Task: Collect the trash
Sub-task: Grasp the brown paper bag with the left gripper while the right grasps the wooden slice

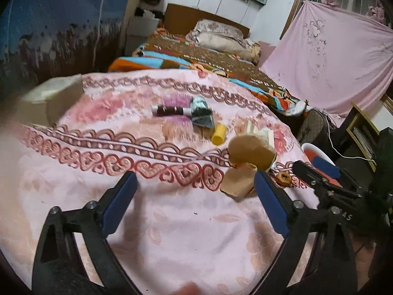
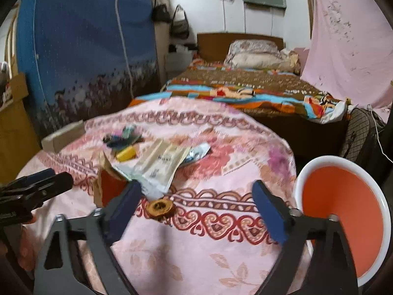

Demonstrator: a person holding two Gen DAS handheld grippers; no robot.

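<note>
While both grippers were open and empty, the brown round scrap point(image 2: 159, 206) lay on the pink cloth point(image 2: 208, 258) just beyond the right gripper point(image 2: 196, 211), slightly left, nearer than the left gripper point(image 1: 195, 204).

Blurred beyond reading: print on the white packet point(image 2: 161, 163) and the dark clutter point(image 2: 121, 139) behind the yellow tube point(image 2: 126, 154). Cut by the right edge: orange bin point(image 2: 343, 211). Smeared: cardboard box point(image 1: 49, 98) at far left. Half hidden behind the brown paper lump point(image 1: 250, 153): wooden pieces point(image 1: 260, 130).
</note>
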